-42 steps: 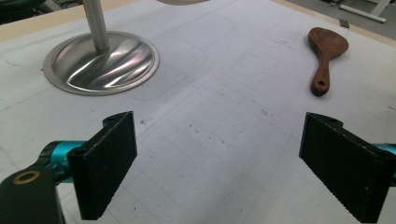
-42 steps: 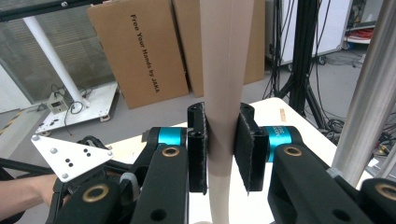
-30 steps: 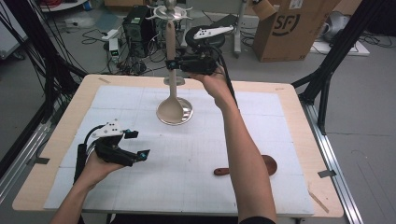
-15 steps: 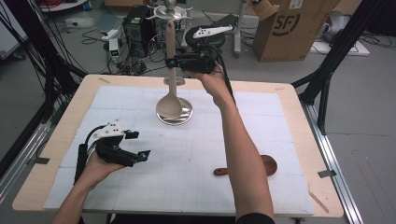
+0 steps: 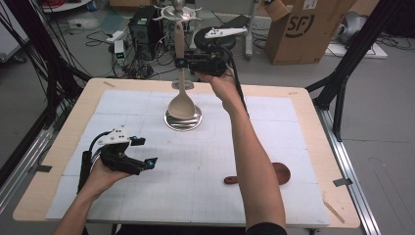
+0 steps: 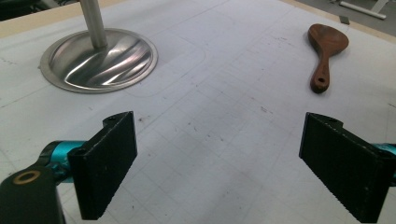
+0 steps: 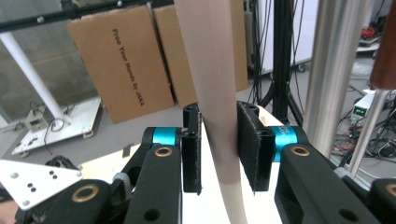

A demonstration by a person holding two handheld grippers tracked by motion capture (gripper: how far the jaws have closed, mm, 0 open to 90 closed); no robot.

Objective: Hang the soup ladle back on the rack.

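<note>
A pale beige spoon (image 5: 181, 104) hangs upright, bowl down, just above the round steel base (image 5: 188, 124) of a utensil stand with hooks at its top (image 5: 180, 12). My right gripper (image 5: 180, 62) is shut on the spoon's handle (image 7: 217, 93), with the stand's steel pole (image 7: 334, 70) close beside it. My left gripper (image 5: 145, 152) rests open on the mat at the near left, with nothing between its jaws (image 6: 219, 163). A dark wooden spoon (image 5: 279, 174) lies flat on the mat at the near right, also seen in the left gripper view (image 6: 327, 46) beyond the stand's base (image 6: 100, 60).
A white gridded mat (image 5: 195, 196) covers the wooden table. Cardboard boxes (image 5: 303, 29), cables and black frame posts (image 5: 342, 73) stand behind and beside the table. A dark brown piece (image 7: 385, 46) hangs at the right edge of the right gripper view.
My right gripper has lifted the beige spoon slightly beside the stand. The left gripper and the dark spoon have stayed put.
</note>
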